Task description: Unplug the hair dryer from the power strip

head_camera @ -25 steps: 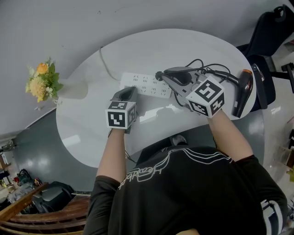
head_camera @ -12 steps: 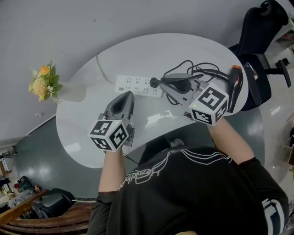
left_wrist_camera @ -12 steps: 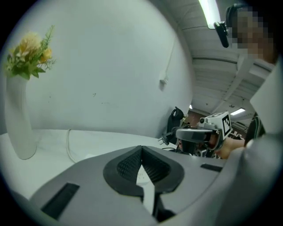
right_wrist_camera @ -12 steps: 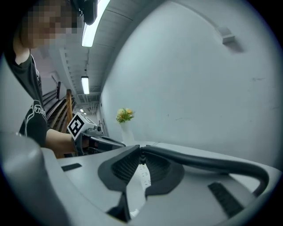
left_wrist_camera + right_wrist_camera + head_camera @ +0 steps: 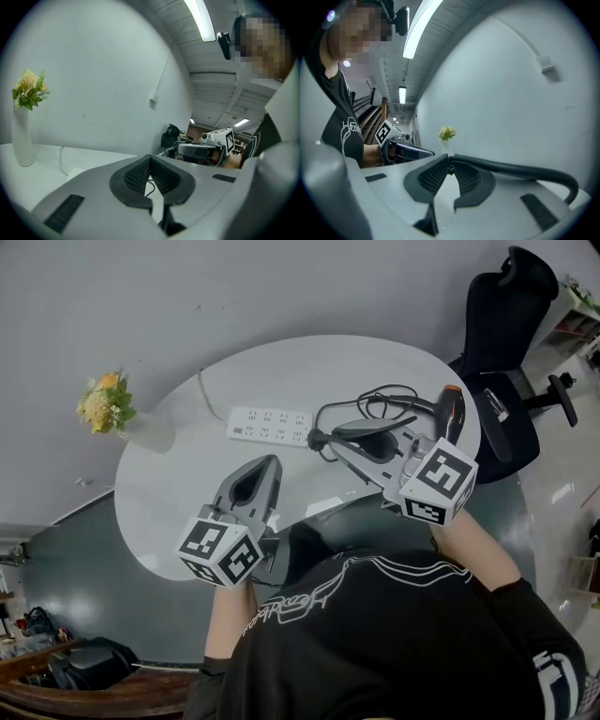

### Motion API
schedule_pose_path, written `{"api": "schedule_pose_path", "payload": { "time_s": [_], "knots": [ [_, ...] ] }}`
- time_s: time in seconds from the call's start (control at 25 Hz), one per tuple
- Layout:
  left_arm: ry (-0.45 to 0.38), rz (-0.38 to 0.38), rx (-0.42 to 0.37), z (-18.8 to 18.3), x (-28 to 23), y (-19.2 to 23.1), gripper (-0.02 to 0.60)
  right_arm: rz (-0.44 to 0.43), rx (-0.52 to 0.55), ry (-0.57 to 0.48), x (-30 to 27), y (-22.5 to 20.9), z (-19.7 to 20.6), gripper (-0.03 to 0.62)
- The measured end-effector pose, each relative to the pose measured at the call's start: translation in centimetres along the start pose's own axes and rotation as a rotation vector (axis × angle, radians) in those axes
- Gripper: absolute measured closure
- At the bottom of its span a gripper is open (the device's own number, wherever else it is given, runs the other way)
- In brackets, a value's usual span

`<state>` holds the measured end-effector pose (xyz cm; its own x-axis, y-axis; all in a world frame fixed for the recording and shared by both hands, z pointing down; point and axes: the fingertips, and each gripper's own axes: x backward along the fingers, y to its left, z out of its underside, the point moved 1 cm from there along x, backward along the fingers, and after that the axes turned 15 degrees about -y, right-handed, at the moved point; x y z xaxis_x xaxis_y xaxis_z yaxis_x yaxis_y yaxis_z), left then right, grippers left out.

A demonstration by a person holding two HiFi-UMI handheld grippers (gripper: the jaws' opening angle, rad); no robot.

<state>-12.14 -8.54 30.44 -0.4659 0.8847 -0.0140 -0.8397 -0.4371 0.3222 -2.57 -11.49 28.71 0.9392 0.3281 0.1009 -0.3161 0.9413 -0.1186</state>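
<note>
A white power strip [image 5: 270, 425] lies on the white oval table [image 5: 178, 512]. The black hair dryer [image 5: 452, 413] with an orange band rests near the table's right edge, its black cable [image 5: 380, 397] coiled beside it. My right gripper [image 5: 323, 437] is shut on the hair dryer's plug [image 5: 316, 439], which sits just at the strip's right end; whether it touches the strip I cannot tell. In the right gripper view the cable [image 5: 511, 168] runs out from the shut right gripper [image 5: 450, 165]. My left gripper [image 5: 272, 465] is shut and empty, back from the strip; its tips [image 5: 150, 158] meet.
A white vase with yellow flowers [image 5: 108, 404] stands at the table's left edge. The strip's white cord [image 5: 211, 390] runs toward the back. A black office chair [image 5: 506, 343] stands right of the table. The wall is close behind.
My left gripper drew back from the strip's left end toward the person. My right gripper carried the plug from over the strip's sockets to its right end.
</note>
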Motion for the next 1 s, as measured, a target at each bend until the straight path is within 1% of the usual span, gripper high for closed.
{"api": "schedule_pose_path", "payload": {
  "time_s": [0.08,0.28,0.4,0.56,0.72,1.0],
  "knots": [
    [-0.006,0.003,0.003,-0.2,0.5,-1.6,0.580,-0.002,0.003,-0.010,1.5,0.9,-0.8,0.565],
    [-0.066,0.038,0.019,-1.3,1.3,-5.8,0.580,-0.019,0.001,-0.031,4.9,2.5,-2.4,0.565],
    [-0.078,0.037,-0.003,-1.8,1.8,-7.3,0.580,-0.025,-0.008,-0.050,6.0,3.0,-3.1,0.565],
    [-0.093,0.034,-0.024,-2.8,2.2,-8.8,0.580,-0.045,-0.037,-0.079,6.9,3.6,-4.1,0.565],
    [-0.089,0.035,-0.044,-3.0,2.2,-10.1,0.580,-0.089,-0.024,-0.091,7.4,4.2,-4.7,0.565],
    [-0.058,0.019,-0.061,-2.3,2.3,-10.1,0.580,-0.097,-0.040,-0.083,7.3,3.8,-4.1,0.565]
  ]
}}
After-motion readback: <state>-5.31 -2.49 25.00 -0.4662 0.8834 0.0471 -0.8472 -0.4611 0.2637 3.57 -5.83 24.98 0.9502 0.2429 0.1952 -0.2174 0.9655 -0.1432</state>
